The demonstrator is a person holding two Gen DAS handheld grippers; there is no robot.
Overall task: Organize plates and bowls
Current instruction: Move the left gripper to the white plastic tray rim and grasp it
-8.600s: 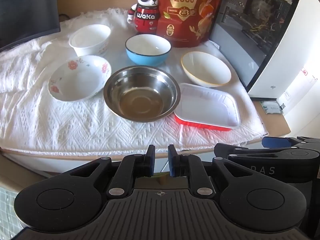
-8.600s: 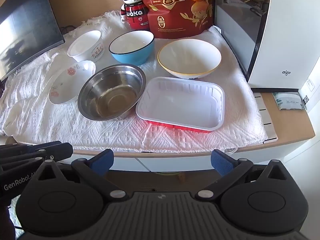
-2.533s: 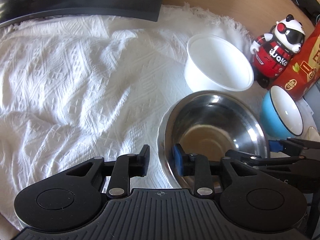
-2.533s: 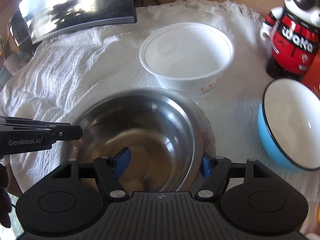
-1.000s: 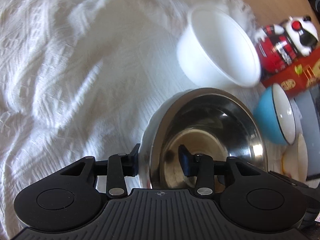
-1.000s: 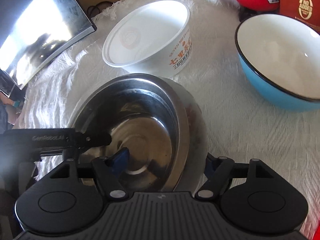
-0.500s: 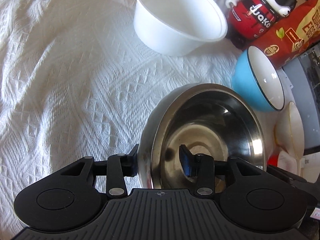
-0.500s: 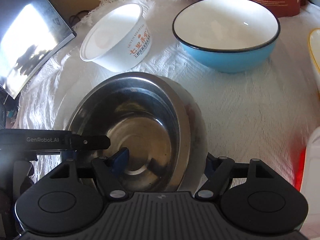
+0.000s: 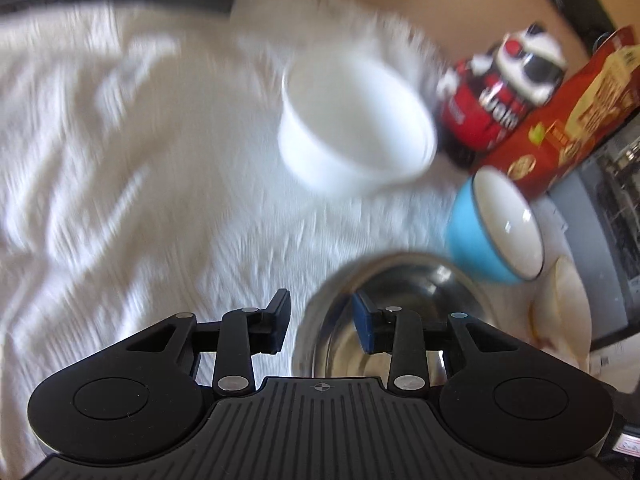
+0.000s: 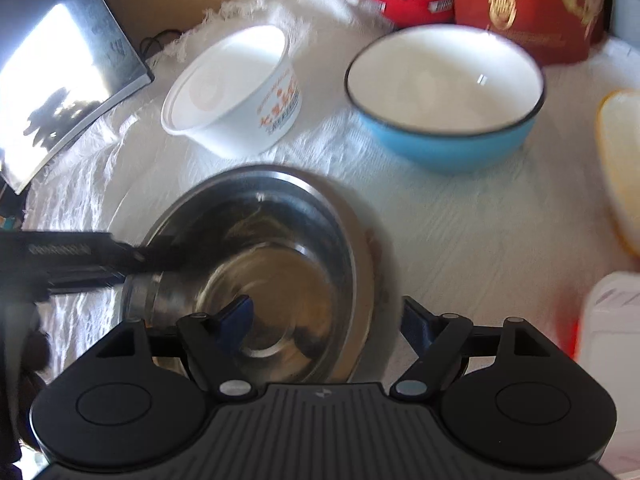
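The steel bowl (image 10: 256, 240) sits nested in the floral bowl (image 10: 378, 264), of which only a strip of rim shows on the right. My right gripper (image 10: 326, 316) straddles their near right wall, one finger inside the steel bowl and one outside. Its jaws are opening and the pads stand off the walls. My left gripper (image 9: 320, 320) has the steel bowl's (image 9: 400, 292) left rim between its fingers. Its jaws are closing, with a gap still showing at the inner pad. In the right wrist view the left gripper (image 10: 134, 256) reaches the rim from the left.
On the white cloth stand a white paper bowl (image 10: 236, 92), a blue bowl (image 10: 444, 96), a cream bowl (image 10: 620, 160) and a white tray (image 10: 612, 340). A panda figure (image 9: 500, 92) and a red bag (image 9: 568, 120) stand behind. A monitor (image 10: 52, 100) is at the far left.
My left gripper has drawn back and up from the steel bowl and its jaws have narrowed. The right gripper's jaws have widened a little and its view has shifted right.
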